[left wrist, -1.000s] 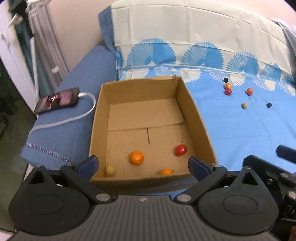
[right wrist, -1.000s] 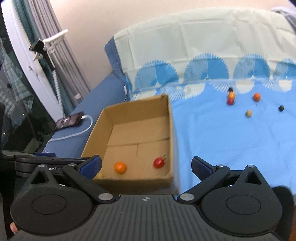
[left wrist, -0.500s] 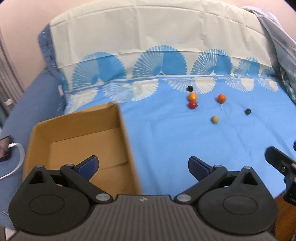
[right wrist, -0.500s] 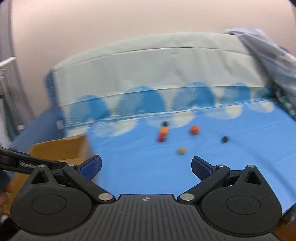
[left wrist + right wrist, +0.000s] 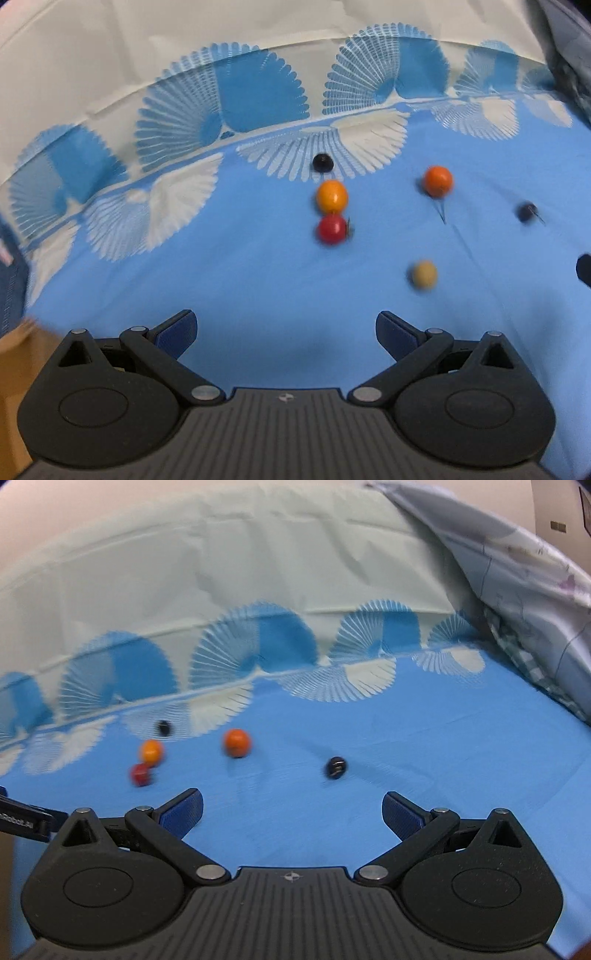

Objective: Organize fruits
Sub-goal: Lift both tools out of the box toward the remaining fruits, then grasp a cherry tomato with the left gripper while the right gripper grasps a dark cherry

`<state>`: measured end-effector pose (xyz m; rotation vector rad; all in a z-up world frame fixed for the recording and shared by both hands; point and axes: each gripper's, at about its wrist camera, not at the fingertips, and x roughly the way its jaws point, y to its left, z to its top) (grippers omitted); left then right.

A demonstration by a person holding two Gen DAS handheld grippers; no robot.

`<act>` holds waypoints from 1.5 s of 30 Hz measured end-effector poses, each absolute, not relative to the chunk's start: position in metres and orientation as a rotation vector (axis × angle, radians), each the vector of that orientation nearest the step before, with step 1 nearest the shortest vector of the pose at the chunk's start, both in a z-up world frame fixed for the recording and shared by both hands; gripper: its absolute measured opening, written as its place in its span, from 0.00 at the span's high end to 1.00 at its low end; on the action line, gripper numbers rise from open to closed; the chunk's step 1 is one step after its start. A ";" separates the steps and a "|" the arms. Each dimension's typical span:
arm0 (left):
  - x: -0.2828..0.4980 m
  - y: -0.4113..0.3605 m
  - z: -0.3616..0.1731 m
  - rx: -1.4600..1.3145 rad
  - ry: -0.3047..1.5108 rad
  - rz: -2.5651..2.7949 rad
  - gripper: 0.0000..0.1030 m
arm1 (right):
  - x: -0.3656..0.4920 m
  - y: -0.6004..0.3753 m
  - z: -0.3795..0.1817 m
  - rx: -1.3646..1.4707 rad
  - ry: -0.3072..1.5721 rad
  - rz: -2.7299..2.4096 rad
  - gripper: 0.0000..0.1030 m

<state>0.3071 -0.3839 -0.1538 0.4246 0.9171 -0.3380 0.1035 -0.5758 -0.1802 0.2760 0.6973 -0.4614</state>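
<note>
Small round fruits lie loose on the blue bedsheet (image 5: 258,280). Ahead of my open left gripper (image 5: 286,326) sit a yellow-orange fruit (image 5: 331,196), a red one (image 5: 331,229) touching it, a darker orange one (image 5: 437,180), a beige one (image 5: 423,274) and two dark berries (image 5: 322,161) (image 5: 526,211). My open right gripper (image 5: 291,808) faces the same group: the orange fruit (image 5: 236,742), a dark berry (image 5: 335,767), the yellow-orange fruit (image 5: 151,751) and the red fruit (image 5: 140,774). Both grippers hold nothing. A corner of the cardboard box (image 5: 16,343) shows at the far left.
A pale sheet with blue fan prints (image 5: 221,602) rises behind the fruits. A crumpled grey quilt (image 5: 517,590) lies at the right. Part of the left gripper (image 5: 22,819) pokes into the right wrist view at the left edge.
Both grippers have swung right, away from the cardboard box and toward the loose fruits, which now look larger and closer. Both stay open.
</note>
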 end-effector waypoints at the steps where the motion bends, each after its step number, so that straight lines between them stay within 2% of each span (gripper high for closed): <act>1: 0.318 -0.391 -0.163 0.421 0.919 -0.343 0.00 | 0.114 -0.586 -0.191 0.287 0.711 -0.463 0.01; 11: 0.395 -0.441 -0.232 0.408 0.958 -0.330 0.00 | 0.198 -0.649 -0.279 0.300 0.784 -0.547 0.01; 14: 0.405 -0.436 -0.240 0.313 0.935 -0.358 0.00 | 0.207 -0.649 -0.295 0.242 0.774 -0.560 0.01; 30: 0.410 -0.435 -0.243 0.270 0.951 -0.368 0.00 | 0.211 -0.647 -0.296 0.228 0.739 -0.566 0.01; 32: 0.410 -0.434 -0.241 0.267 0.962 -0.374 0.03 | 0.209 -0.647 -0.292 0.243 0.727 -0.555 0.16; 33: 0.409 -0.434 -0.239 0.265 0.951 -0.391 0.14 | 0.208 -0.645 -0.289 0.237 0.716 -0.544 0.39; 34: 0.407 -0.434 -0.236 0.266 0.932 -0.406 0.33 | 0.208 -0.643 -0.287 0.226 0.713 -0.521 0.60; 35: 0.406 -0.434 -0.233 0.269 0.921 -0.422 0.44 | 0.208 -0.642 -0.286 0.217 0.715 -0.512 0.69; 36: 0.404 -0.434 -0.230 0.271 0.919 -0.441 0.66 | 0.208 -0.641 -0.285 0.210 0.719 -0.502 0.75; 45: 0.375 -0.413 -0.197 0.203 0.882 -0.537 0.66 | 0.189 -0.618 -0.259 0.202 0.698 -0.465 0.75</act>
